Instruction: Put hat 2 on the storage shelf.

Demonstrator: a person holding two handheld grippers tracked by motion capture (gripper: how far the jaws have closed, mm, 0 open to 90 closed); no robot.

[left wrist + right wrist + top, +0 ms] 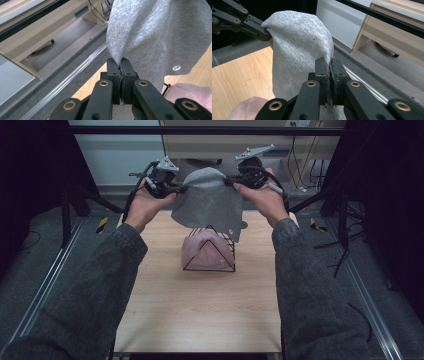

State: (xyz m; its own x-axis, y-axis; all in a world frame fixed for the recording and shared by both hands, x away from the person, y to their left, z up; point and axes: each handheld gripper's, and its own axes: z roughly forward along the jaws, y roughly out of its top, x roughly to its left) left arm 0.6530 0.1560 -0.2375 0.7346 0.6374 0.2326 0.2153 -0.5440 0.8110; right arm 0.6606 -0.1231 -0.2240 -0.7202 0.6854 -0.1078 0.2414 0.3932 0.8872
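While both grippers, left gripper (181, 190) and right gripper (228, 182), clamp the grey cloth (210, 202) edges, it hangs above the pink cap (205, 251) on the wire rack (227, 245).

No readable words or numbers are showing anywhere. The only sign is a small round white logo patch (176, 67) sitting near the lower hem of the grey cloth (160, 32); its mark is too small to make out.
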